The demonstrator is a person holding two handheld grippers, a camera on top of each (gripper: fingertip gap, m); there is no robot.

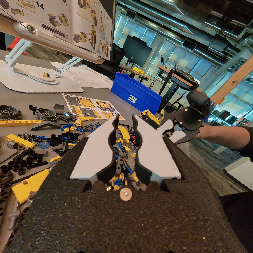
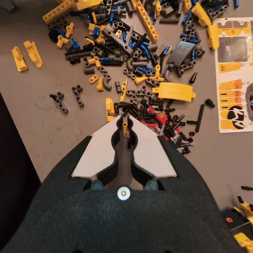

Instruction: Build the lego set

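Plastic building-toy parts lie scattered across a grey table (image 1: 98, 93), seen from two hand-held grippers. At far left in the left wrist view, a white tilting stand (image 1: 34, 71) props an open instruction booklet (image 1: 65, 20) above the table, with two dark grey wheel hubs (image 1: 46, 113) and a long yellow beam (image 1: 19, 123) lying nearer. The left gripper (image 1: 125, 117) hangs over the heap of black, blue and yellow pieces (image 1: 123, 157), its white fingers (image 1: 98, 147) spread apart with nothing between them. Just beyond its tips lies a yellow and grey sticker sheet (image 1: 90, 106), and farther right a blue bin (image 1: 135, 94) stands at the table's far edge. A partly built yellow model (image 1: 150, 116) sits near the bin, with the other gripper, held by a person's hand (image 1: 202, 132), at far right. In the right wrist view, two yellow curved panels (image 2: 26, 56) rest apart at left, and two grey L-shaped beams (image 2: 68, 97) lie nearer the middle. The right gripper (image 2: 124, 116) points down at the near edge of a pile of black and red pins (image 2: 157, 120), its fingertips (image 2: 134, 128) drawn almost together; whether they pinch a piece cannot be told. A wide yellow panel (image 2: 173, 91) lies to the right, beside the sticker sheet (image 2: 232, 75).
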